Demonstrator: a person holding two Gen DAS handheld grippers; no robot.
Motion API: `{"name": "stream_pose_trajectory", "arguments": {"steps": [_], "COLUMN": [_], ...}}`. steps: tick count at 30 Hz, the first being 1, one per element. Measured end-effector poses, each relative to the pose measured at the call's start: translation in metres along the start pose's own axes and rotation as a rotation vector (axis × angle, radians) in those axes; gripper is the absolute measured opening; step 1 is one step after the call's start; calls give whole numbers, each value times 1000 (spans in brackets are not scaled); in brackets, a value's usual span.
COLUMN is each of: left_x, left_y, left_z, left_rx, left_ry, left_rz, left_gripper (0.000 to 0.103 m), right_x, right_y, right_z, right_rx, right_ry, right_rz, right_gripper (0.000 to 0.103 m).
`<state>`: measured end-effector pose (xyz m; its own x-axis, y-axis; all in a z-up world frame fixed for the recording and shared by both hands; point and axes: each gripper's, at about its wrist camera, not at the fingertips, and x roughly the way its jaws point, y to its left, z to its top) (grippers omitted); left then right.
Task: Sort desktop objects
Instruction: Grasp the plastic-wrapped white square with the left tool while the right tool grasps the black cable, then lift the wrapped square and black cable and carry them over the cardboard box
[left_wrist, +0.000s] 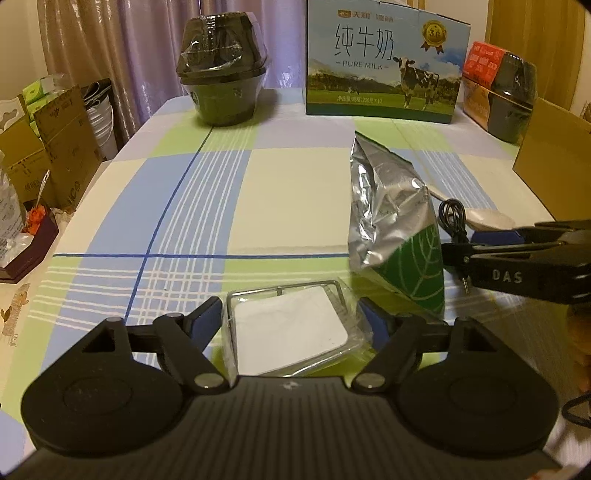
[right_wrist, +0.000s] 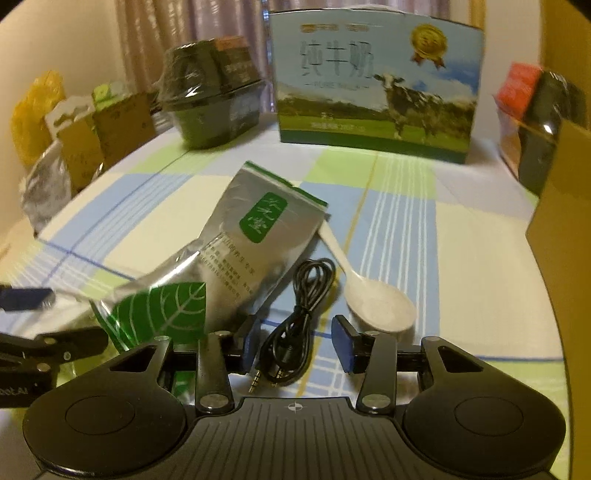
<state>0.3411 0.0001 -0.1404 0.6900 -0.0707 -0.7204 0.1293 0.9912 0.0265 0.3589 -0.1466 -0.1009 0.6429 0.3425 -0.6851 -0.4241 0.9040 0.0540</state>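
Gripping glossy flat packet (left_wrist: 291, 328): left tongs (left_wrist: 290, 321); crinkled foil pouch (left_wrist: 391, 225) beside.

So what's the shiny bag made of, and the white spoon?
The bag looks like thin metal foil: silvery, crinkled, catching light, with a green printed leaf. The spoon looks like plastic: plain white, smooth and matte, though the blur leaves ceramic possible.

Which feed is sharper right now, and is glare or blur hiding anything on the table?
Left wrist view: sharp; the milk carton text reads clearly, with glare on the foil pouch and on the wrap of the packet in the left gripper. Right wrist view: motion-blurred, carton lettering smeared, though the black cable and white spoon ahead of the right gripper stay recognisable. Both bend edges, warm dim light.
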Motion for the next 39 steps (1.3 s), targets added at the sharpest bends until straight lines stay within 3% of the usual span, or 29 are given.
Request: {"name": "stream_pose_trajectory", "arguments": {"steps": [4,12,18,26,33,39], "left_x": [1,-3,-27,-76,-84,-75], "left_y": [3,5,-2,-37,-55,-56], "left_z": [-1,-6,-19,-54,-71,-71], "left_rx": [-3,1,15,78,98,101], "left_ry": [7,40,48,35,41,51], "left_rz": [-1,-17,-54,-123,-127,-106], "left_gripper": [76,66,64,63,64,65], "right_x": [1,-18,-58,-116,-123,-117], "right_y": [6,4,3,12,12,11], "right_z": [-1,-7,-20,-62,-87,-87], "right_rx": [-30,46,74,51,15,-14], "right_ry": [7,59,68,109,126,103], "right_rz": [-11,10,15,1,-27,-41], "right_gripper": [23,21,20,20,21,37]}}
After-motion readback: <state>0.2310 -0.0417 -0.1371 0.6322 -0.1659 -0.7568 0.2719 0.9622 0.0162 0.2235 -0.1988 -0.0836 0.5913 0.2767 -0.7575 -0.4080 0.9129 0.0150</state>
